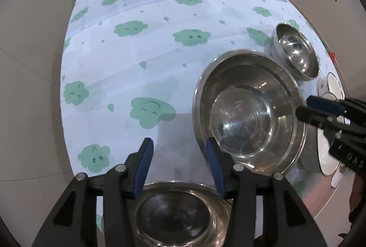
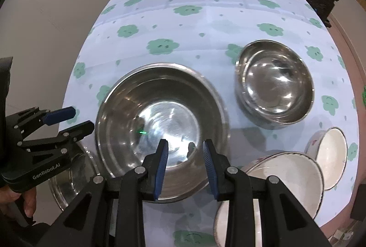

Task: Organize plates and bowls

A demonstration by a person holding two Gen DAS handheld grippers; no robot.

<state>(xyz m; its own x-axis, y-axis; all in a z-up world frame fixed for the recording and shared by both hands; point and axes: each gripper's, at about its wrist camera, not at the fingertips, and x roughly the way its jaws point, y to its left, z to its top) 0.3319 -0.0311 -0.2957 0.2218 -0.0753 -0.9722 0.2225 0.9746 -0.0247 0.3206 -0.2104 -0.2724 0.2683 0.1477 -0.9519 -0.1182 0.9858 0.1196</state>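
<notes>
The large steel bowl (image 2: 160, 128) sits on the round table (image 1: 141, 59), which wears a pale cloth printed with green clouds, and it serves as the landmark here. The right-wrist view shows it empty, its polished floor bare but for reflections and a small green glint. In the left-wrist view it seems to rest inside a slightly wider steel rim, so it may be the top of a nested pair; that cannot be settled.

Beyond it and to its right stand the smaller steel bowls (image 2: 276, 86), nested one in another, the top one empty. Nearer than those, on its right side, lie a white enamel basin (image 2: 286, 176) and a small white bowl (image 2: 331, 155) leaning against the basin's far rim, both empty. A white plate (image 2: 235, 219) lies partly under the basin, at the table's near edge. On the large bowl's left near side sits a shallow steel dish (image 1: 180, 215), also empty.

The left gripper (image 1: 180, 148) hangs over that dish with its jaws apart and nothing between them; one blue pad (image 1: 215, 166) stands beside the large bowl's rim, and contact cannot be told. The right gripper (image 2: 185, 150) hovers over the large bowl's near rim, jaws parted, holding nothing.
</notes>
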